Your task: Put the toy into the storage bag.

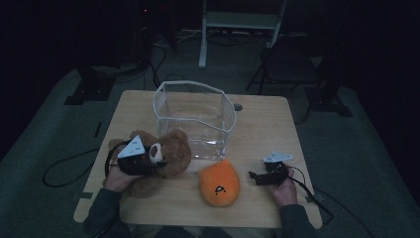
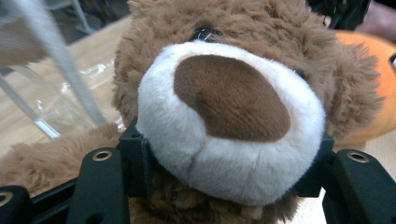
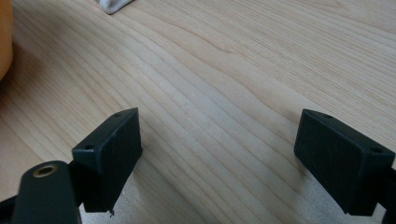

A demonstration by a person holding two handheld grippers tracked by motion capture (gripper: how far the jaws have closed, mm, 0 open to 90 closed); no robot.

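Brown teddy bear (image 1: 163, 156), tabletop (image 1: 257, 124) left, muzzle clenched in left tongs (image 1: 157, 166); right tongs (image 3: 219, 163) released, idle; step: grasp made; next, likely: lift into clear bin (image 1: 194, 119) behind.

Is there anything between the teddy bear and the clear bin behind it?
Nothing visible stands between them. The teddy bear, gripped at its white muzzle by the left tool, sits right at the clear bin's near wall, though that wall rises higher than the bear. The orange plush lies off to the side.
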